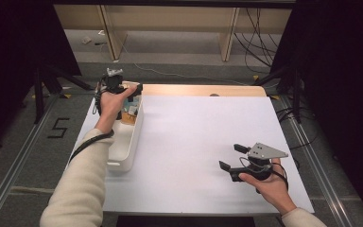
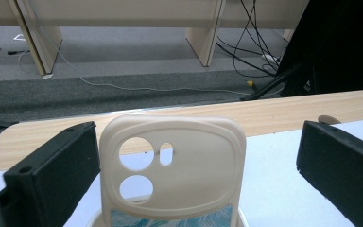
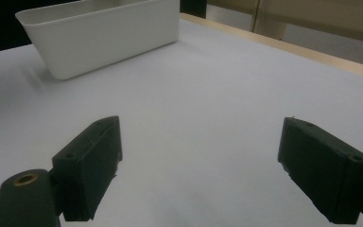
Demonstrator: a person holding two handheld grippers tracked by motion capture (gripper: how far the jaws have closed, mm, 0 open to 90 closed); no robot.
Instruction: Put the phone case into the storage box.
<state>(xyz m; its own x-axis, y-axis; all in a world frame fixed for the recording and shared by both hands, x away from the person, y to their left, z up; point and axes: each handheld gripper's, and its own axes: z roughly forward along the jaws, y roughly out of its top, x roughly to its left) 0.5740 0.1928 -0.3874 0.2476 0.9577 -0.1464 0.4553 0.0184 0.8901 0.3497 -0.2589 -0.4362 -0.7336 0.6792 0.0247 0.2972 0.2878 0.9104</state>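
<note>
High view, near edge first: the right hand-held gripper (image 1: 231,158) sits at about 4 o'clock on the white table (image 1: 203,142), jaws spread wide and empty, resting low over bare surface. Its own view confirms both black jaws apart with nothing between them. At about 9 o'clock a long white bin (image 1: 127,142) lies along the table's left edge, running near to far. Over the bin's far end, at about 10 o'clock, the left hand-held gripper (image 1: 131,91) is held above the bin by the person's left hand (image 1: 109,101). Left gripper view shows a cream phone case (image 2: 172,165) standing upright between the two jaws, camera cut-outs at upper left, with a blue-patterned item (image 2: 170,220) just below it. The jaws stand open, clear of the case on both sides, so the case is not gripped. Risk assessment: closing off-centre would likely push the case sideways or tip it against the bin wall. The flexible shell may also buckle and slip out under jaw pressure. Other contents in the bin's far end could be dragged up with it.
</note>
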